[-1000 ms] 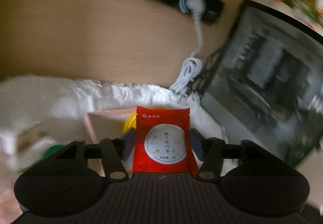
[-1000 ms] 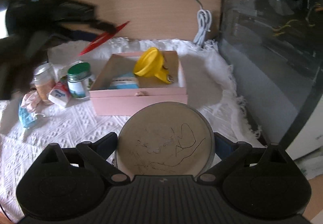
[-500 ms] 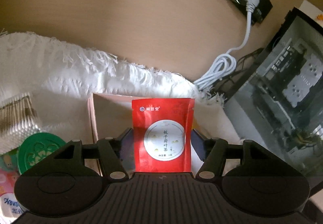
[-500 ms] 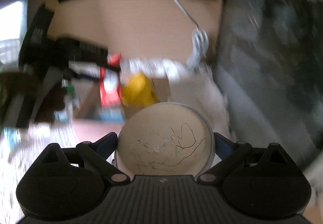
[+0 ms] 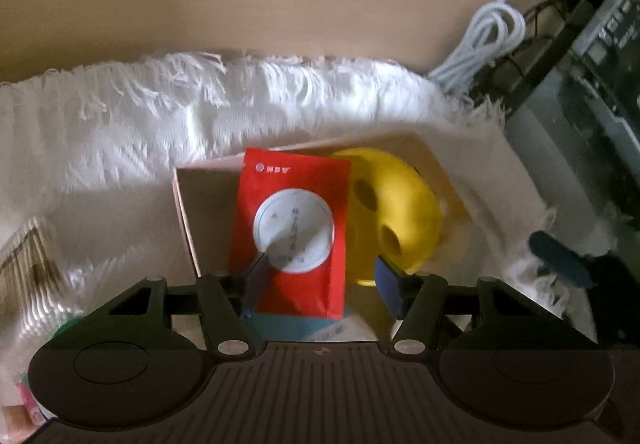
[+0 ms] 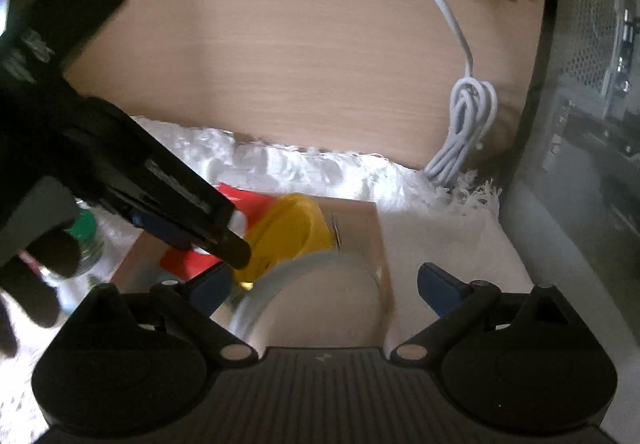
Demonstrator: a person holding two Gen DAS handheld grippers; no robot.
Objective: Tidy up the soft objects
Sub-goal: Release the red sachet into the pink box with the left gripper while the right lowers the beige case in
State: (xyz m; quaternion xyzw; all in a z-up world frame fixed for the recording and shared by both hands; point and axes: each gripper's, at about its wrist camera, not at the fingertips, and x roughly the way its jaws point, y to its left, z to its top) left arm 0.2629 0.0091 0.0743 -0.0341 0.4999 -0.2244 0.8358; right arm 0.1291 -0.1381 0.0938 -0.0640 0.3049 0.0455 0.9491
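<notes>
Both tools now stand open: left tool has dropped the red sachet into the pink box at frame centre — right tool has likewise released its round disc.

Two matte black handheld grippers, one gloved hand

The left gripper and right gripper look alike: a black ribbed plate with a small centre mark, two round black domes with a faint inset oval, angular black linkage arms on silver pivot screws, and blue finger pads. A black-gloved hand shows in the right wrist view.
</notes>
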